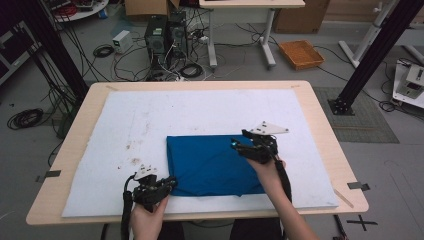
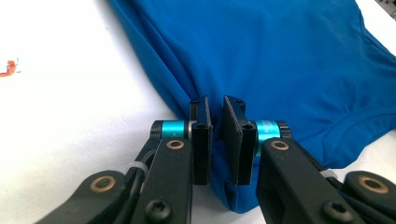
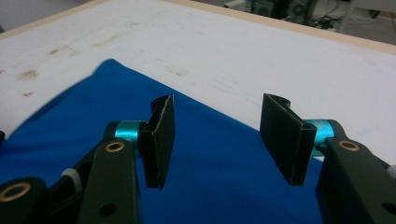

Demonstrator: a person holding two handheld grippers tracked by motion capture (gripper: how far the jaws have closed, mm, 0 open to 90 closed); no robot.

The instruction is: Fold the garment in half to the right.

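- A folded blue garment (image 1: 212,165) lies flat on the white mat (image 1: 150,120) that covers the desk (image 1: 320,115), just right of the middle and close to the near edge — likely mid-fold, since it already forms a neat rectangle.
- The left gripper (image 1: 167,184) sits at the garment's near-left corner; in the left gripper view its jaws are nearly closed with blue cloth (image 2: 280,60) bunched in the narrow gap between them, so it appears to pinch that corner (probably to lift or carry it over).
- The right gripper (image 1: 239,142) hovers over the garment's far-right part, near its far edge; in the right gripper view its jaws (image 3: 215,140) stand wide apart and hold nothing — my guess is that it is lining up on the edge below.
- Both hands come in from the desk's near edge, so the grip points are the corners easiest to reach.
- Room to move: the mat is bare to the far edge and toward the left edge, apart from some brownish stains (image 1: 135,161); the right side also has a free strip.
- The near edge is the tight side — the garment ends just short of the mat's border there.
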